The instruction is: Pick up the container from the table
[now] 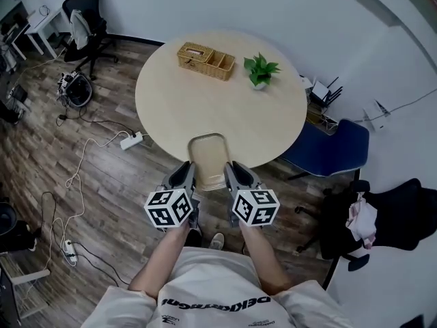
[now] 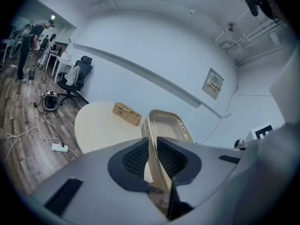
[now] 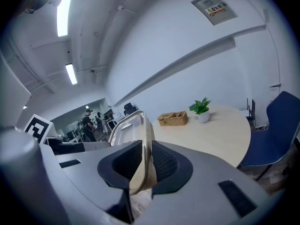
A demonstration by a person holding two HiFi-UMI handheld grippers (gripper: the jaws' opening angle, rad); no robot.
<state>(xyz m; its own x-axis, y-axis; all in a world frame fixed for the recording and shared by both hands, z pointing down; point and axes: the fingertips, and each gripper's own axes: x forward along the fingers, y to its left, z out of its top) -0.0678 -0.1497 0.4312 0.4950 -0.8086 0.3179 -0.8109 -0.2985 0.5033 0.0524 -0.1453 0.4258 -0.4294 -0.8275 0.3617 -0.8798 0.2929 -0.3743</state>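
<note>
A shallow beige plastic container (image 1: 207,157) hangs above the near edge of the round table (image 1: 171,101), held between both grippers. My left gripper (image 1: 187,176) is shut on its left rim, and my right gripper (image 1: 230,175) is shut on its right rim. In the left gripper view the container (image 2: 165,125) stands edge-on between the black ribbed pads (image 2: 136,157). The right gripper view shows the same rim of the container (image 3: 133,125) clamped between that gripper's pads (image 3: 163,163).
A wicker basket (image 1: 205,61) and a small potted plant (image 1: 260,70) stand at the table's far side. A blue chair (image 1: 331,149) is at the right, black chairs (image 1: 389,217) further right. Cables and a power strip (image 1: 131,141) lie on the wooden floor at left.
</note>
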